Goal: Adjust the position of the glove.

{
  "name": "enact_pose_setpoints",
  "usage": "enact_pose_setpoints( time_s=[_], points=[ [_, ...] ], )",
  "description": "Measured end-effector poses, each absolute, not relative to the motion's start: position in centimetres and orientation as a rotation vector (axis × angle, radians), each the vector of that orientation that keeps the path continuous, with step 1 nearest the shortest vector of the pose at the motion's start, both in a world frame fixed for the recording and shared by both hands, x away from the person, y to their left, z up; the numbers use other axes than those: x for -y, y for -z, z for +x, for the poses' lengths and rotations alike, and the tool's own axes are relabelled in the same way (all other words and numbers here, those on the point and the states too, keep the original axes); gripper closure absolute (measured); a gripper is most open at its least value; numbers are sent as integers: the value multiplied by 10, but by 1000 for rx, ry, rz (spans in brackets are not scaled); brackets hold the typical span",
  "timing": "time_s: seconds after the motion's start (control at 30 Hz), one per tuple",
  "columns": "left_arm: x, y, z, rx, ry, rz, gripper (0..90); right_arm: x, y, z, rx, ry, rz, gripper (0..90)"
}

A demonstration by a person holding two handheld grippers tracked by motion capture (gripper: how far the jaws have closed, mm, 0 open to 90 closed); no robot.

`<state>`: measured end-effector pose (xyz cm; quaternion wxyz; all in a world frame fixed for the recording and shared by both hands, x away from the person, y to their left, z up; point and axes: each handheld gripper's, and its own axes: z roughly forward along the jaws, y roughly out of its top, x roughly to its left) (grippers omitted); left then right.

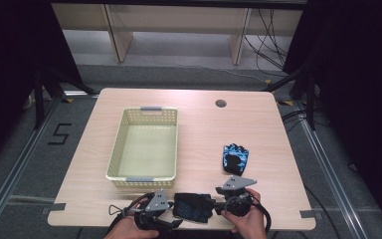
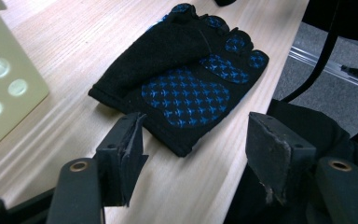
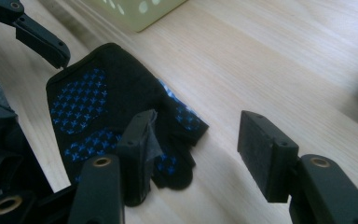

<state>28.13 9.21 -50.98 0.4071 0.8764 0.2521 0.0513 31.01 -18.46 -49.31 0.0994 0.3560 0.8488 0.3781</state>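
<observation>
High view: both gloves lie outside the basket (image 1: 143,149); left tongs (image 1: 165,217) and right tongs (image 1: 219,205) flank the near glove (image 1: 193,206), spread, pinching nothing; the far glove (image 1: 236,159) waits.

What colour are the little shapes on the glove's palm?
Bright blue, on a black glove. They show best in the left gripper view.

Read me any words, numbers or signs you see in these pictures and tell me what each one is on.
"5": black tape mark on the grey floor left of the table.
The near glove, the far glove and the basket carry no writing that I can read; the blue marks on the gloves are a pattern, not letters.
</observation>
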Motion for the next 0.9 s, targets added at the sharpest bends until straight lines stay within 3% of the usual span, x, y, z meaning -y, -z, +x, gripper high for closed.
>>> enact_pose_setpoints(
  time_s=[0.23, 0.33, 0.43, 0.53, 0.6, 0.7, 0.9],
  points=[
    [-85, 512, 286, -637, -158, 2246, 357, 173, 500, 319, -2559, -1106, 1098, 529],
    [-82, 515, 286, -625, -164, 2256, 378, 171, 502, 321, -2600, -1042, 1066, 590],
    [-78, 514, 283, -580, -230, 2277, 489, 168, 506, 320, -2596, -1031, 1037, 676],
    [-76, 514, 282, -560, -254, 2293, 529, 169, 506, 320, -2593, -1031, 1039, 739],
    [-74, 513, 279, -520, -287, 2286, 618, 169, 505, 318, -2593, -1007, 1035, 793],
    [-75, 509, 279, -491, -300, 2276, 741, 168, 506, 317, -2571, -1037, 1035, 818],
    [-74, 505, 277, -458, -298, 2246, 839, 170, 495, 314, -2559, -1090, 1031, 840]
  ],
)
